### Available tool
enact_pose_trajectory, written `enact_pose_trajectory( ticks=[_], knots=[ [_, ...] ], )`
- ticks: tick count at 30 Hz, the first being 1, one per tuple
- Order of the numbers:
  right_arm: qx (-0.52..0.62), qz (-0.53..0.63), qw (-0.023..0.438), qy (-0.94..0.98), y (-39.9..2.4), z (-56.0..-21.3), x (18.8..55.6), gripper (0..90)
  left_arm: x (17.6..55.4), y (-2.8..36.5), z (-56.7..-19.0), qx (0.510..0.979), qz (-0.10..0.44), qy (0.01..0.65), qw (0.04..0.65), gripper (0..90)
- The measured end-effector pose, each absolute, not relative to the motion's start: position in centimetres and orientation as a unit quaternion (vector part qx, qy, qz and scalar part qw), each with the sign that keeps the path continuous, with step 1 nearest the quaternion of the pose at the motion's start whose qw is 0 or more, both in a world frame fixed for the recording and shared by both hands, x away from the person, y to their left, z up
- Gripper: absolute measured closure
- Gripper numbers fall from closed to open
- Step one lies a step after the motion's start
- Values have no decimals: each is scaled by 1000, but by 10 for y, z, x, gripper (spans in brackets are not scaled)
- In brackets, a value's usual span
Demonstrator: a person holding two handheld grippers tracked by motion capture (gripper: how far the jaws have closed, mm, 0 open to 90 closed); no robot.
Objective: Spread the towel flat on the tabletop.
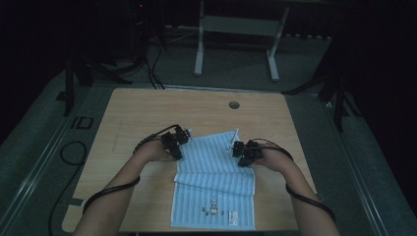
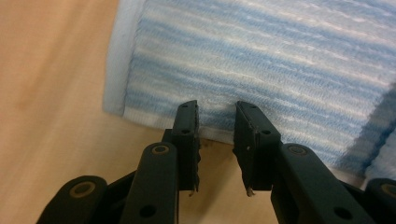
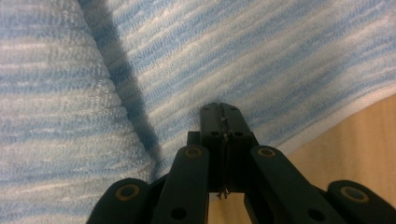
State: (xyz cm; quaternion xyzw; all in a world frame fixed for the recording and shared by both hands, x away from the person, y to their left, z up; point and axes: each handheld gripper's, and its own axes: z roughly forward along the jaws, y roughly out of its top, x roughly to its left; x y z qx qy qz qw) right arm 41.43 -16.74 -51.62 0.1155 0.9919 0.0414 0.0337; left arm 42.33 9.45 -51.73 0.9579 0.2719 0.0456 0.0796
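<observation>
A blue-and-white striped towel (image 1: 215,189) lies on the wooden table (image 1: 137,113), with a crease across its middle and its far right corner raised. My left gripper (image 1: 175,141) stands at the towel's far left edge. In the left gripper view the left gripper (image 2: 217,112) is open, and the towel (image 2: 280,60) has its white hem in the gap between the tips. My right gripper (image 1: 242,150) is at the towel's right edge. Seen in the right gripper view, the right gripper (image 3: 220,111) is shut, pinching the towel (image 3: 261,56) just inside its hem. A raised fold casts a shadow to the left.
A round cable hole (image 1: 234,104) sits in the table near its far edge. Small printed figures and a label (image 1: 216,212) mark the towel's near end. Beyond the table stands a white frame (image 1: 236,29) on a dark floor with cables.
</observation>
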Motion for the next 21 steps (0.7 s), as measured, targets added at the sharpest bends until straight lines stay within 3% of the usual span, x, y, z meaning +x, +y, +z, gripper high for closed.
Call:
enact_pose_trajectory(
  ticks=[9, 15, 19, 21],
  knots=[
    [143, 46, 38, 988, -167, -516, 432, 891, 446, 97, -518, 949, 55, 297, 90, 681],
    [166, 49, 43, 984, -171, -510, 433, 819, 440, 101, -509, 946, 55, 300, 112, 642],
    [155, 77, 43, 984, -175, -493, 418, 792, 411, 109, -485, 948, 70, 276, 144, 628],
    [140, 101, 44, 984, -180, -474, 395, 792, 376, 112, -470, 956, 73, 236, 155, 617]
  ],
)
